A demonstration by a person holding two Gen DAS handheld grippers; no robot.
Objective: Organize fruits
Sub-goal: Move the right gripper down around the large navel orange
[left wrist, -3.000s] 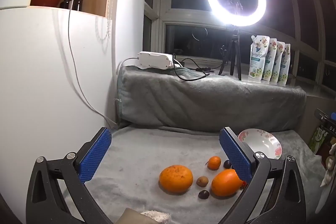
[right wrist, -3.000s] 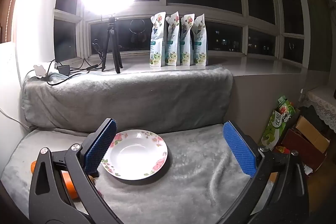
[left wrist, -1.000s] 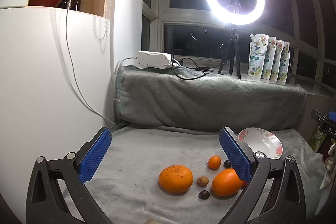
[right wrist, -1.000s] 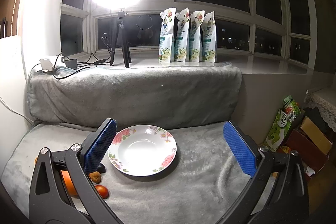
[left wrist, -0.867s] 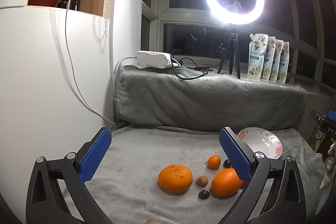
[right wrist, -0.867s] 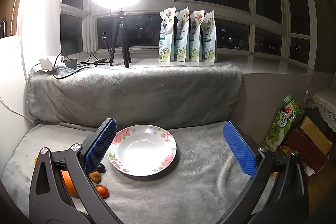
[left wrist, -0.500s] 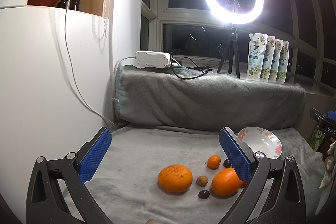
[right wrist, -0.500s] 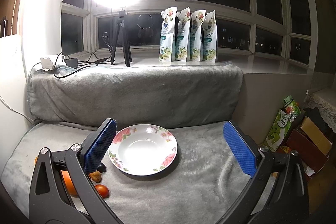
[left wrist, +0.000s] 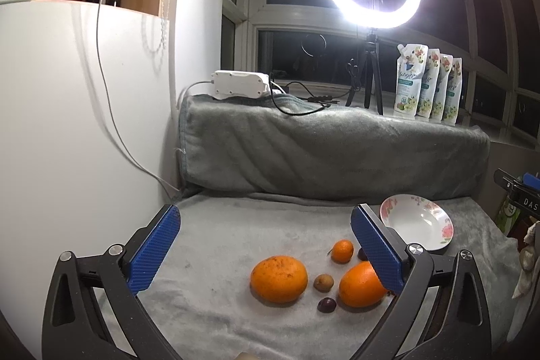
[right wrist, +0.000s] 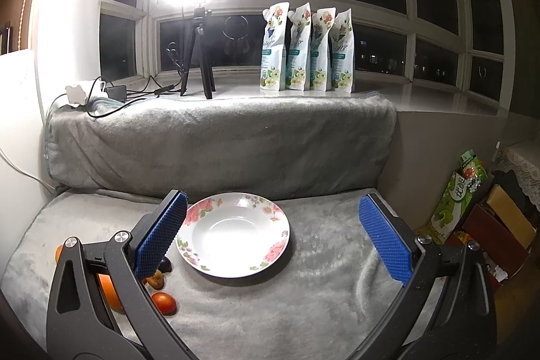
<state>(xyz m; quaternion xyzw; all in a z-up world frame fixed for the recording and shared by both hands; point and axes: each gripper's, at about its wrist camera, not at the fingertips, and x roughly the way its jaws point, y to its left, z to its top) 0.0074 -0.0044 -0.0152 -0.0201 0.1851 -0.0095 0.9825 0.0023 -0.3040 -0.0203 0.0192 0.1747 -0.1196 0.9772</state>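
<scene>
Both tongs, left tongs and right tongs, are hovering spread and empty. Oranges are lying beside the empty floral white plate; grasping fruit seems next.

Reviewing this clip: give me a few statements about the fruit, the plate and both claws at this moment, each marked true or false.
1. The floral plate has fruit in it. False: it holds nothing; all the fruit lies on the grey blanket.
2. The left claw is open and holds nothing. True.
3. The right claw is shut on an orange. False: it is open and holds nothing, with the plate seen between its fingers.
4. The large orange lies left of the small brown fruit in the left wrist view. True.
5. Four pouches lie flat on the blanket. False: they stand upright on the window sill.
</scene>
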